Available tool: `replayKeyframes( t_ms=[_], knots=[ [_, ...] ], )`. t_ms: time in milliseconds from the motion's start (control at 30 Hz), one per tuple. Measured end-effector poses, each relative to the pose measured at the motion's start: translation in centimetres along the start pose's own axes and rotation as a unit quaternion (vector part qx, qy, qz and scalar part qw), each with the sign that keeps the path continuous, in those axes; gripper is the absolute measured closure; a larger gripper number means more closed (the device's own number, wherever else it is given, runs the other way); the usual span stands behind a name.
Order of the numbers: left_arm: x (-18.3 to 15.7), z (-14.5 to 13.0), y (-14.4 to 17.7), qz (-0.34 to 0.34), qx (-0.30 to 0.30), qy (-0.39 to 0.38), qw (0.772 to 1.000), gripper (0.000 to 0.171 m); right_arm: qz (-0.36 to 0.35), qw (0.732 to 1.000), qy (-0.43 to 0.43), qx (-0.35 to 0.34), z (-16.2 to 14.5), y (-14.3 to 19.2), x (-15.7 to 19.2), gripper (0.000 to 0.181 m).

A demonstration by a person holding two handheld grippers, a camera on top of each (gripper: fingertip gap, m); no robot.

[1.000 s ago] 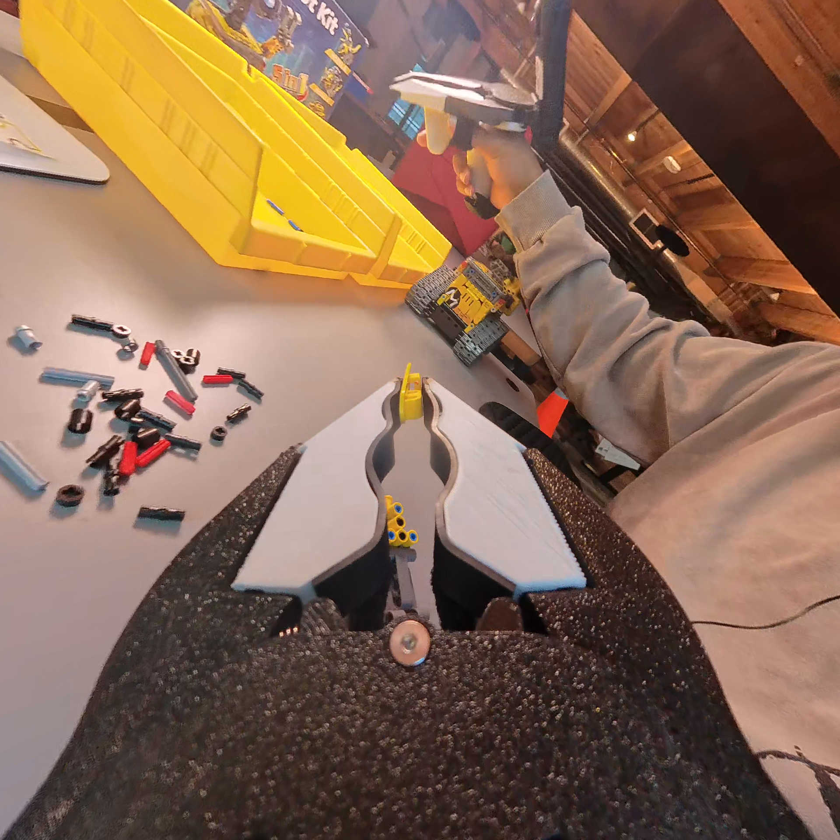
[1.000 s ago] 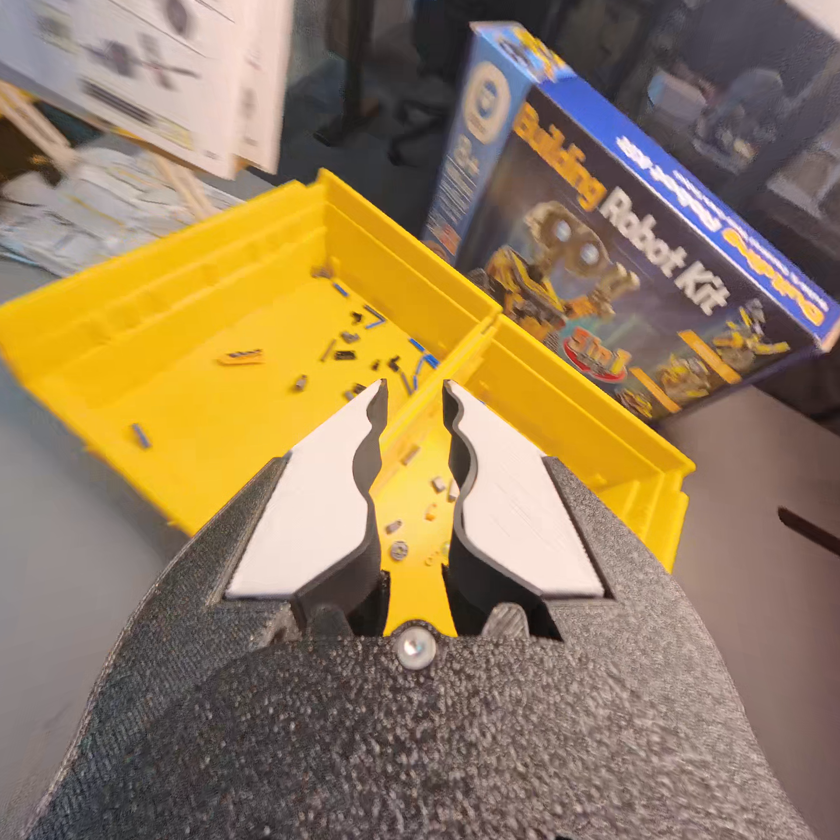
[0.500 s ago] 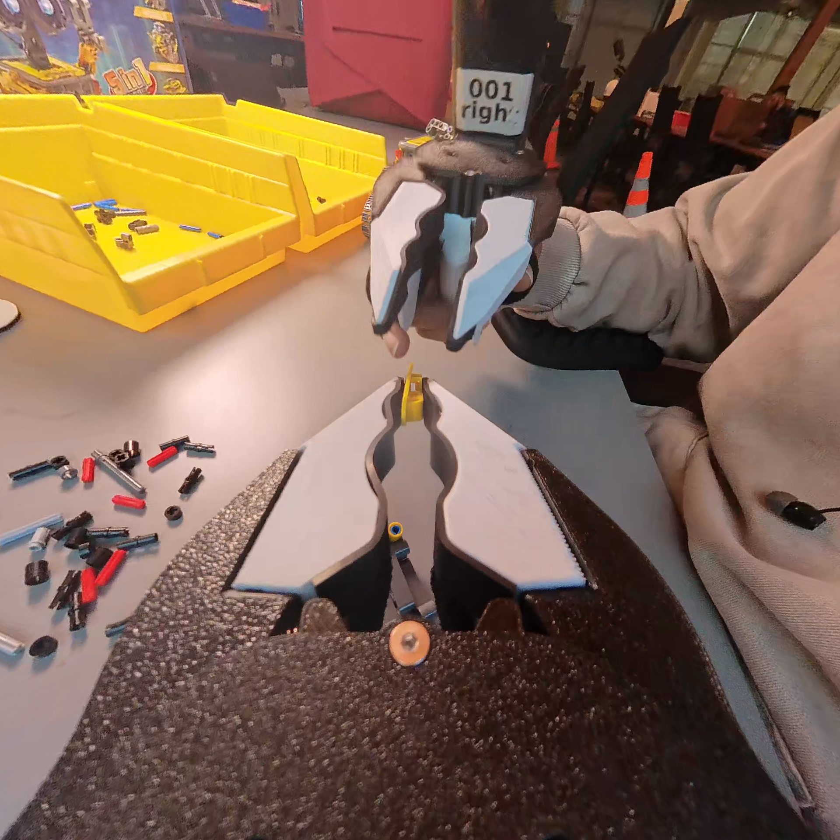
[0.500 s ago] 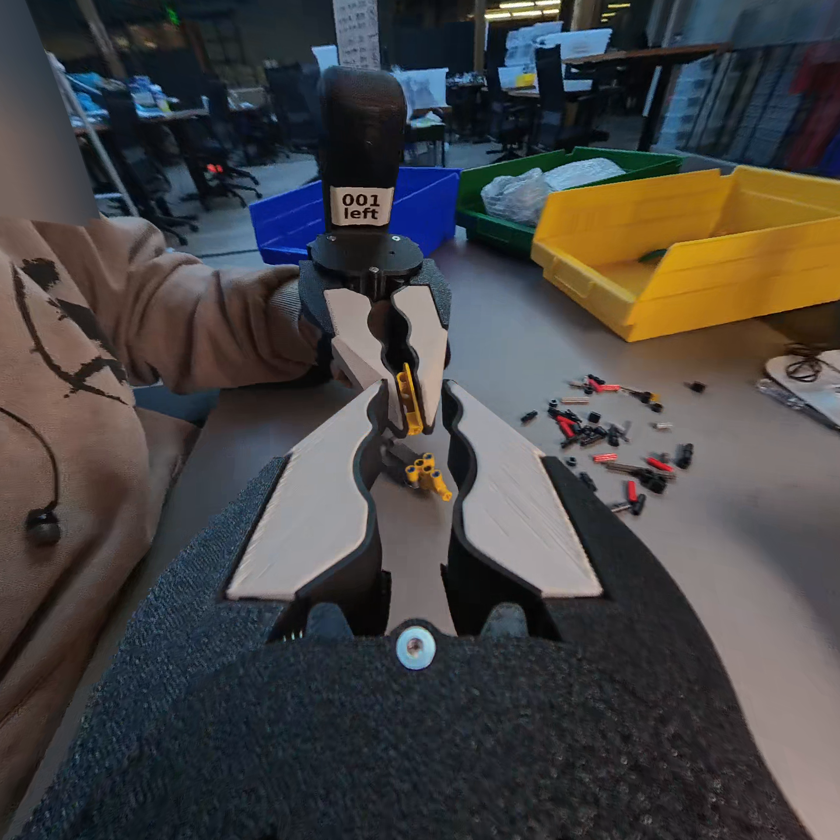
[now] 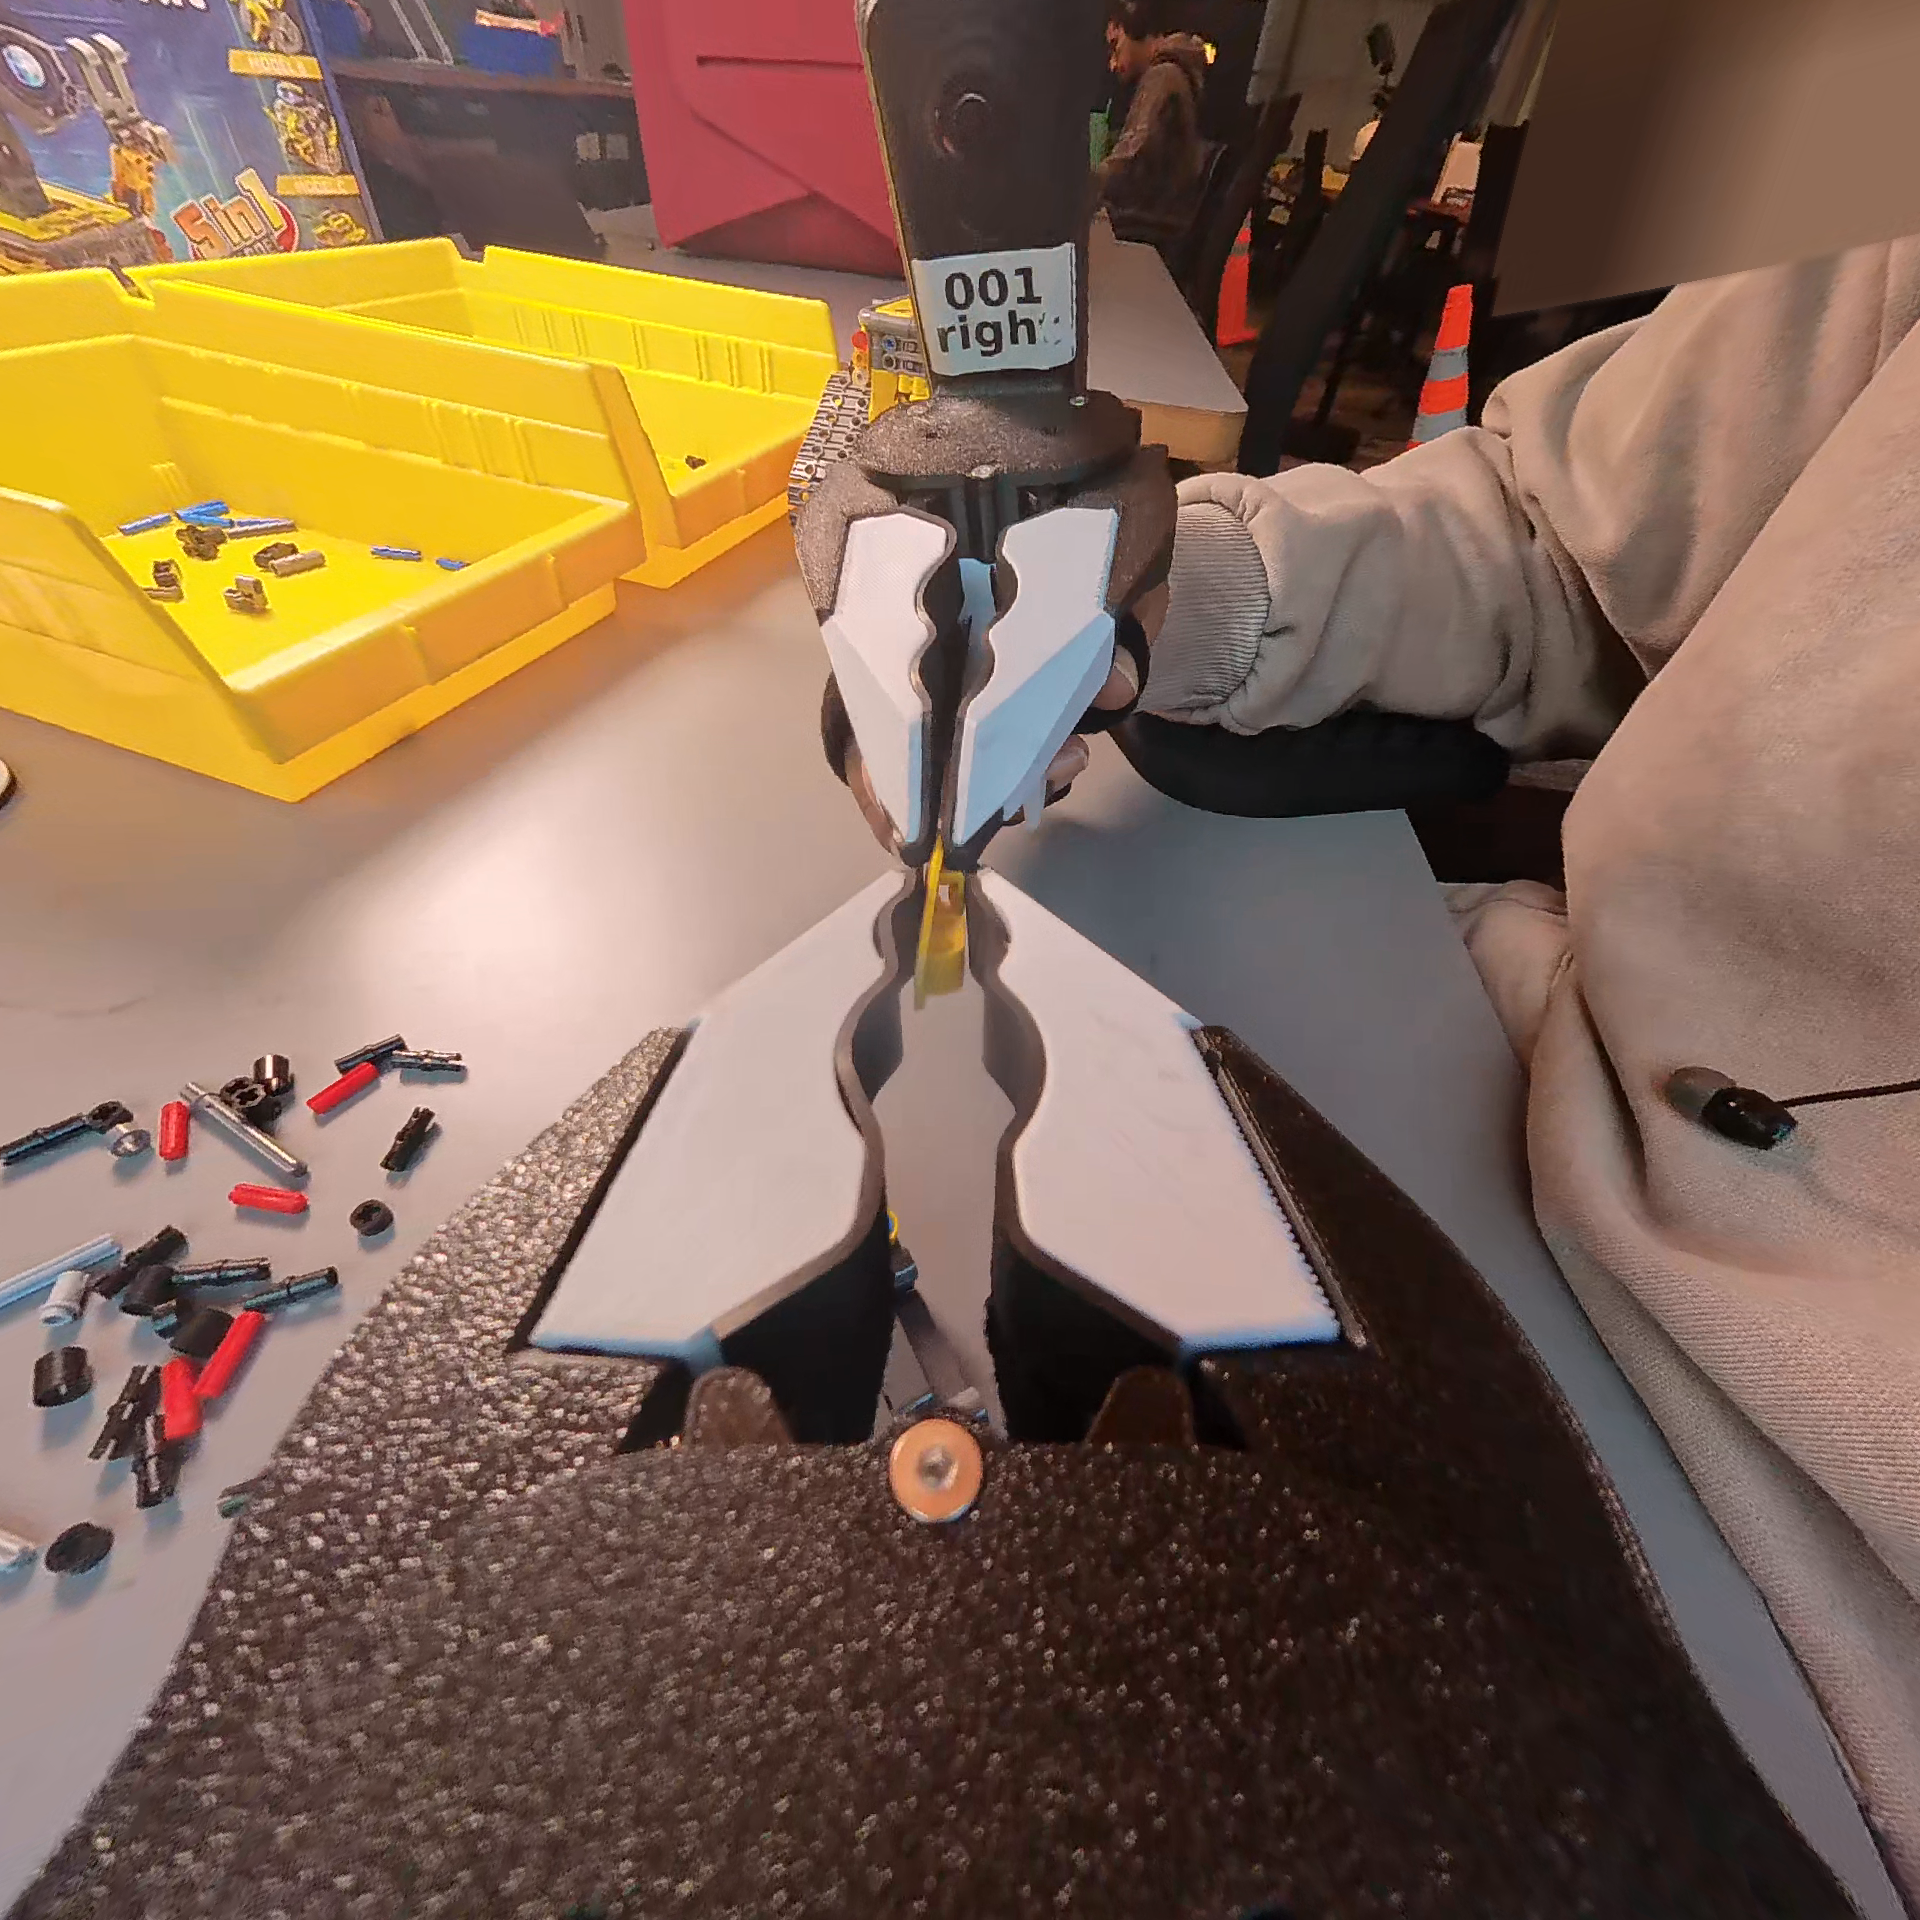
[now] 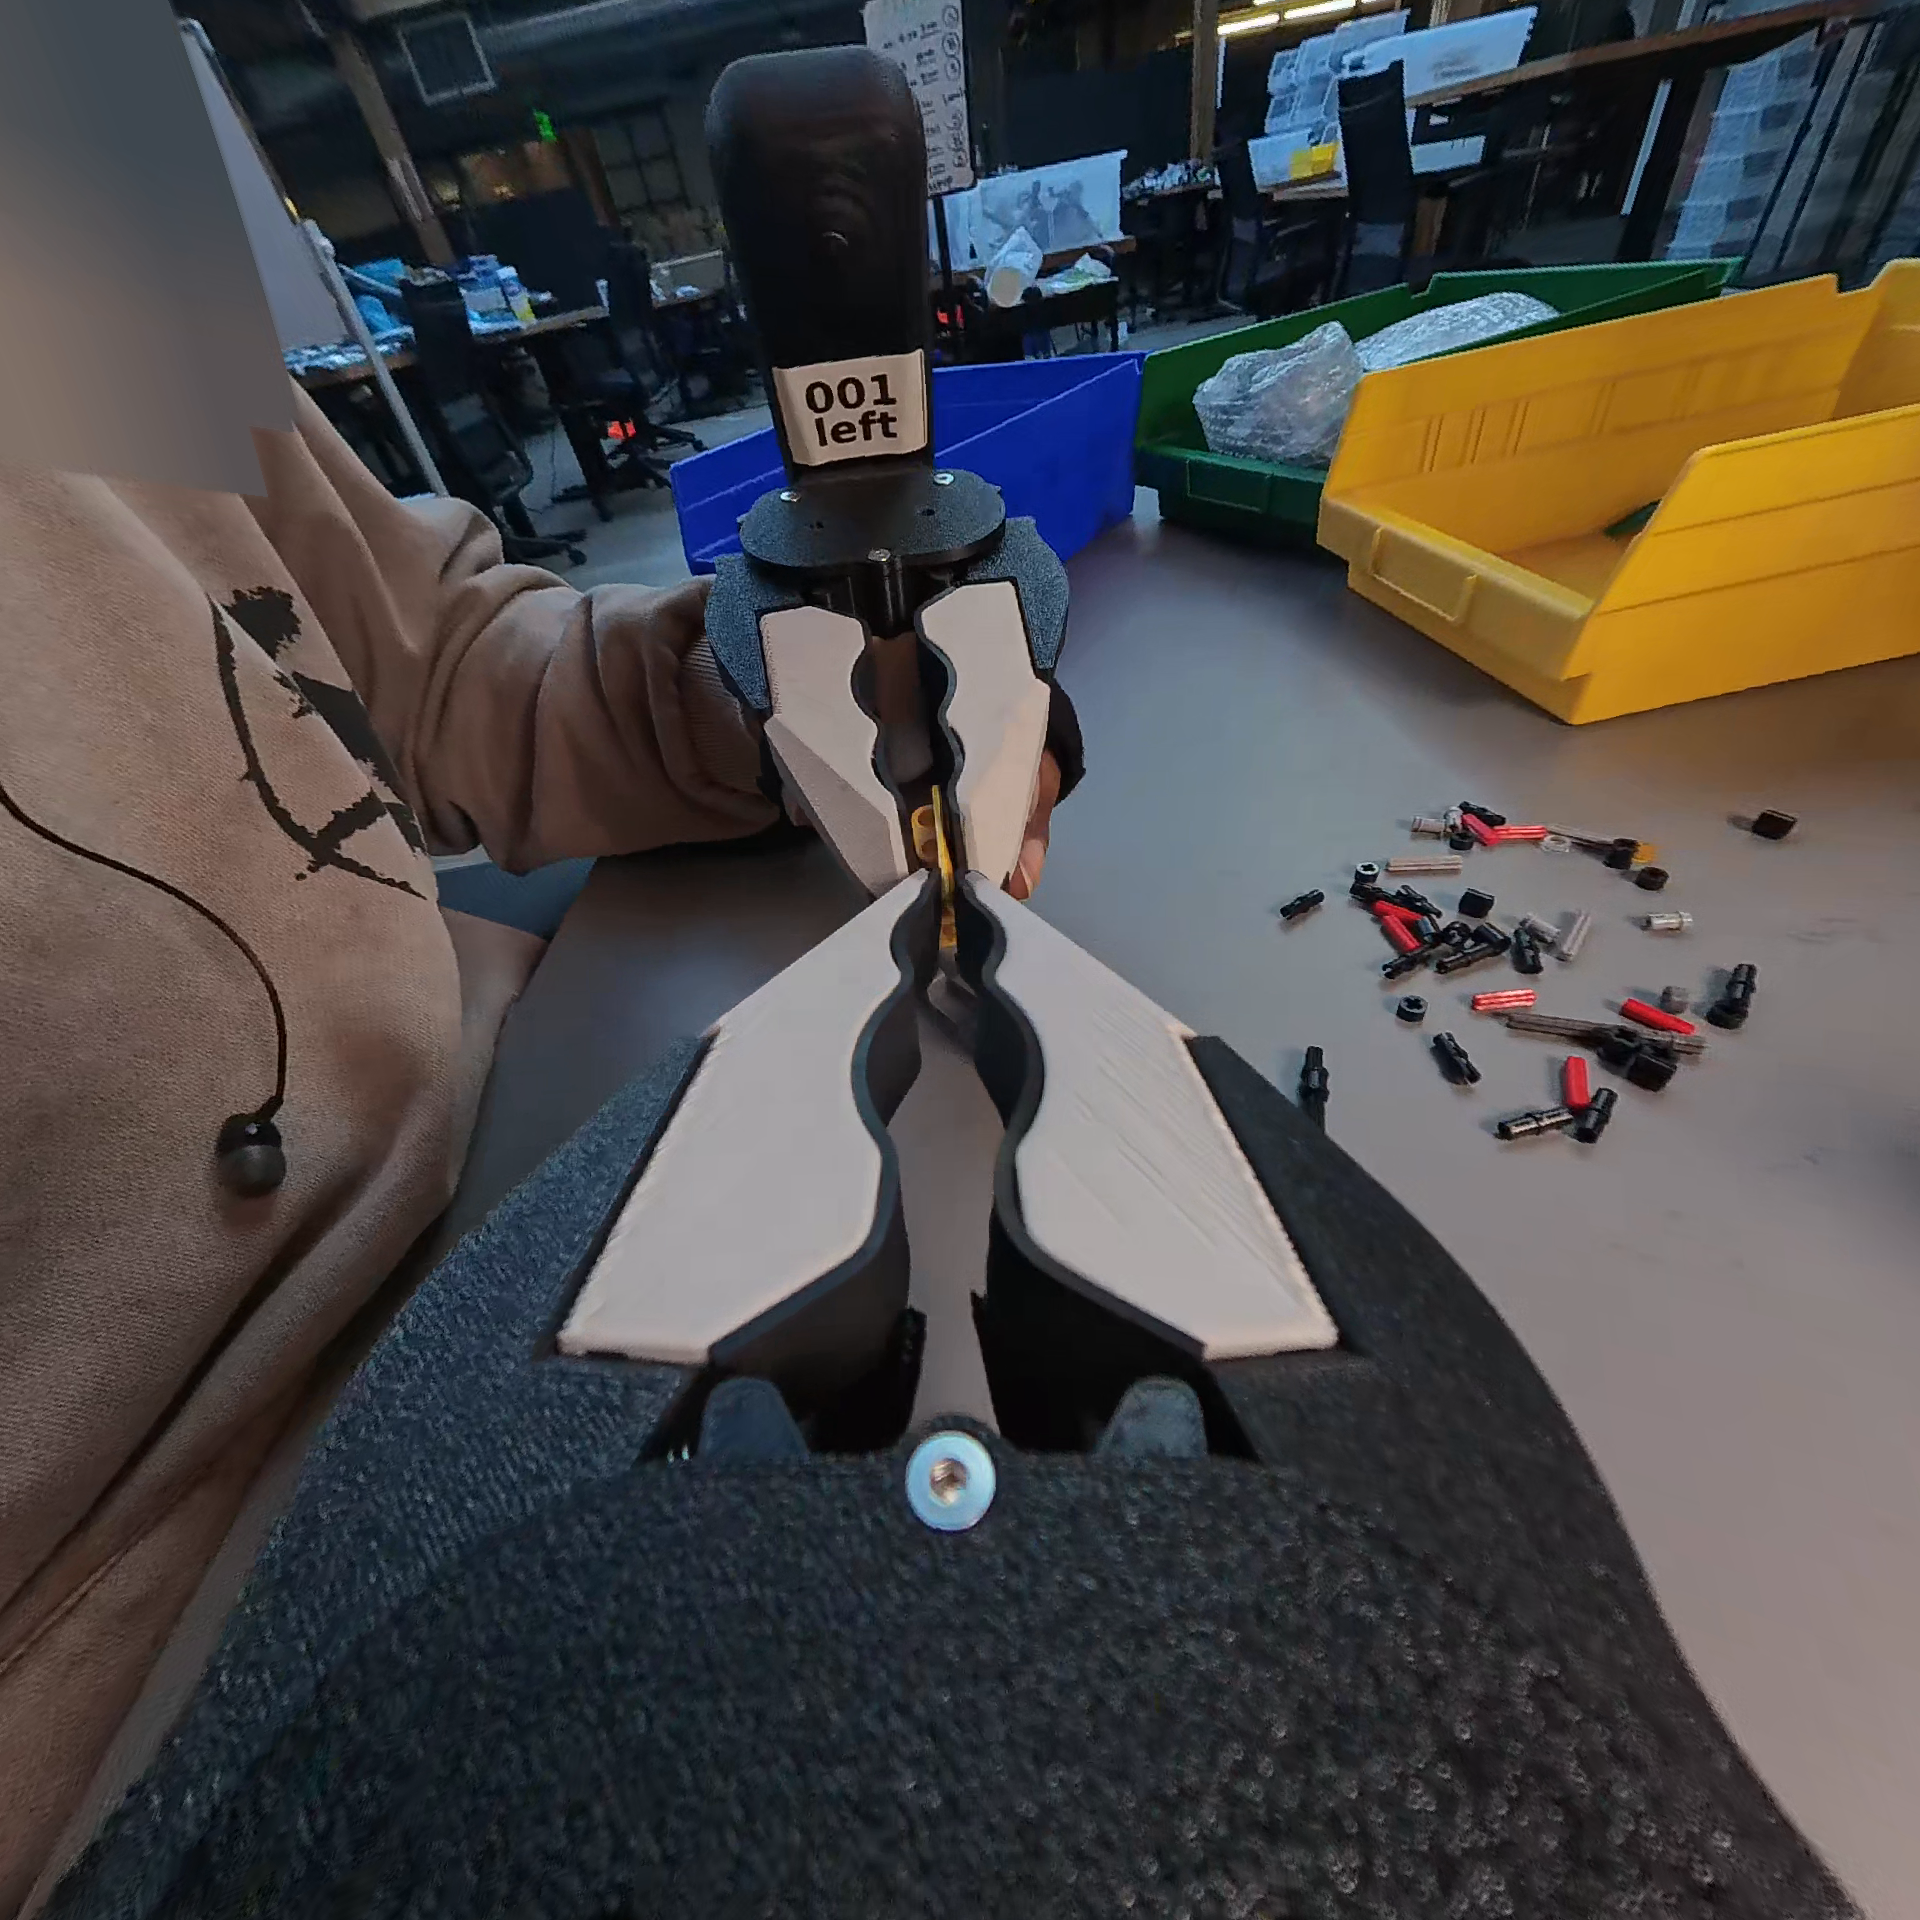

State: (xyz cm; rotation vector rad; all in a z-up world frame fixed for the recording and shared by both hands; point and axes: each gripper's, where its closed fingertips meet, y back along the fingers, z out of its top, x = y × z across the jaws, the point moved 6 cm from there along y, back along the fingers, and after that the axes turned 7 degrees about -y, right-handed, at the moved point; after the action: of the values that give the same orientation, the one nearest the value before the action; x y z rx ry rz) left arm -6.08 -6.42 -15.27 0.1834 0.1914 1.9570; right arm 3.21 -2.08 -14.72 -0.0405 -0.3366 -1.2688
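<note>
yellow piece (image 5: 940, 935) half hidden between tongs (image 5: 940, 883)

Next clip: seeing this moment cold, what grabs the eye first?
The two claws meeting tip to tip above the grey table: the left claw pinches a small yellow plastic building piece, and the right claw closes on its far end. Beside them lies a scatter of small black, red and grey connector pins, with yellow plastic bins behind.

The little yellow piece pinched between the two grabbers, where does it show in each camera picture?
Left wrist view: yellow piece at centre, between the left gripper tips, the right gripper meeting it from above.
Right wrist view: it sits just above centre, where both grippers' tips meet.
Shared landmark: the scattered small parts on the grey table.
</note>
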Motion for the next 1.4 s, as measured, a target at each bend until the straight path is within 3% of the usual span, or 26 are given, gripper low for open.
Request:
replayKeyframes(
  t_ms=[200, 367, 500, 833, 1167, 1300, 1400],
  knots=[
    [0.9, 0.2, 0.6, -0.011, -0.025, 0.063, 0.998, 0.154, 0.021, 0.989, -0.139, -0.045, 0.4, 1.0, -1.3, 0.181],
    [1.8, 0.6, 1.4, -0.008, -0.064, 0.105, 0.992, 0.151, 0.074, 0.927, -0.350, -0.113, 0.2, 2.0, -3.1, 0.181],
    [2.2, 0.6, 1.6, -0.001, -0.073, 0.122, 0.990, 0.151, 0.098, 0.898, -0.405, -0.137, 0.0, 2.2, -3.5, 0.181],
    [2.5, 0.7, 1.7, 0.000, -0.087, 0.140, 0.986, 0.151, 0.115, 0.882, -0.434, -0.146, -0.1, 1.7, -3.1, 0.181],
    [2.6, 0.4, 1.5, -0.012, -0.079, 0.165, 0.983, 0.161, 0.101, 0.885, -0.439, -0.122, -0.9, 0.9, -3.1, 0.181],
    [2.9, 0.0, 1.4, -0.028, -0.079, 0.230, 0.970, 0.162, 0.067, 0.908, -0.399, -0.112, -1.0, 1.0, -3.3, 0.181],
    [3.3, -0.1, 1.7, -0.055, -0.102, 0.293, 0.949, 0.163, 0.057, 0.937, -0.323, -0.121, -0.1, 1.5, -3.1, 0.164]
  ],
)
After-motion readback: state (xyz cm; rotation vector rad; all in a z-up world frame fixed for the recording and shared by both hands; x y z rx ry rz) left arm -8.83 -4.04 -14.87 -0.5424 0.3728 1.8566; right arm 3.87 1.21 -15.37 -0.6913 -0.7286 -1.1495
